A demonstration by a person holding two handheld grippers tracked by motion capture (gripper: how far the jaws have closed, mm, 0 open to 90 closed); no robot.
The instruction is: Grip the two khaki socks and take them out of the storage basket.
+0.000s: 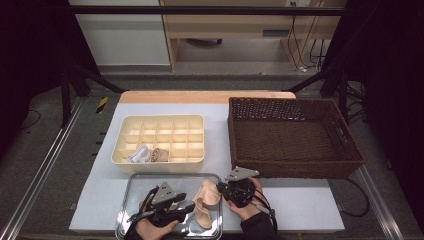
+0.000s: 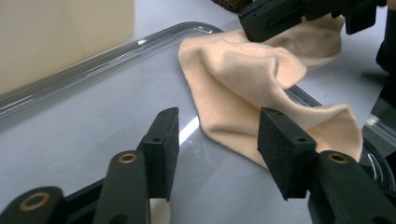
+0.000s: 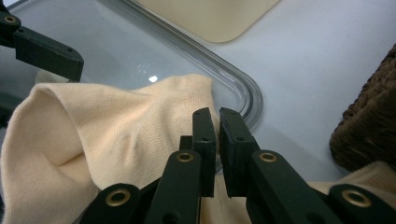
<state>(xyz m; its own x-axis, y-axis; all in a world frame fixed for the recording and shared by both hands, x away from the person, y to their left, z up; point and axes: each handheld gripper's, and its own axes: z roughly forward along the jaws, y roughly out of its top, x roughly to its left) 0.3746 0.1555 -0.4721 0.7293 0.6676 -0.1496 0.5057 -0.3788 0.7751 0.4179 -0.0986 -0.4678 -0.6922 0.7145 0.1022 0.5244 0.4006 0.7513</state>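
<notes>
Tongs at a sock on the tray

The right tongs pinch one end of the limp peach knit sock; the left tongs stand spread just short of its other end. The sock runs lengthwise between them, draped over the rim of the clear glass tray on the pale table, with a compartmented cream box and a brown wicker basket beyond.

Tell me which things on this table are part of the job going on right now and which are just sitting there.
In use:
- beige sock
- clear tray
- right gripper, shut on the sock
- left gripper, open beside it

Lying about:
- wicker basket
- divided organizer holding two rolled socks
</notes>
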